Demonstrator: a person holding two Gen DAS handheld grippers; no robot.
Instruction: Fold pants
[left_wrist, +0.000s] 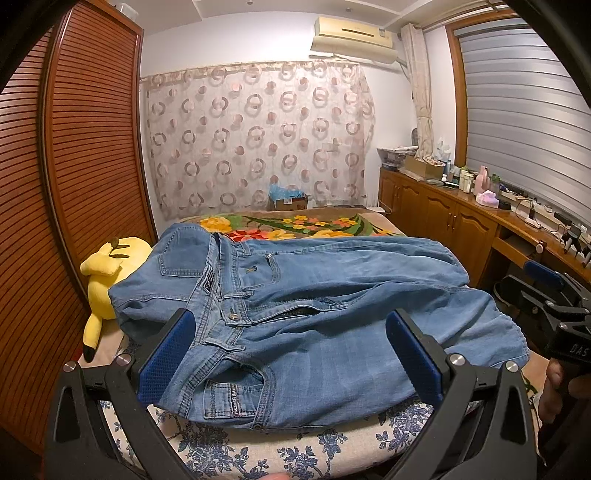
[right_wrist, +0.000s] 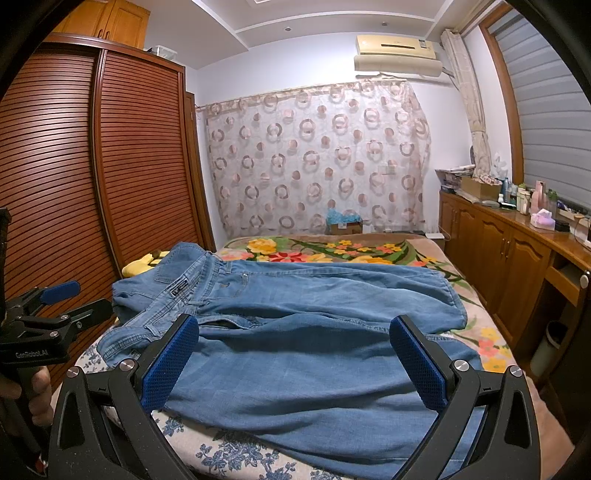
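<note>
Blue denim pants (left_wrist: 314, 314) lie spread across the bed, waistband to the left, legs running right; they also show in the right wrist view (right_wrist: 314, 332). My left gripper (left_wrist: 290, 350) is open, hovering above the waistband and front pocket near the bed's front edge, holding nothing. My right gripper (right_wrist: 295, 354) is open above the near leg, holding nothing. The right gripper shows at the right edge of the left wrist view (left_wrist: 554, 295); the left gripper shows at the left edge of the right wrist view (right_wrist: 55, 306).
The bed (left_wrist: 295, 454) has a blue-flowered cover at the front and a bright floral blanket (left_wrist: 295, 225) behind. A yellow plush toy (left_wrist: 107, 273) lies left of the pants. A slatted wardrobe (left_wrist: 74, 166) stands left; a cluttered wooden cabinet (left_wrist: 461, 218) stands right.
</note>
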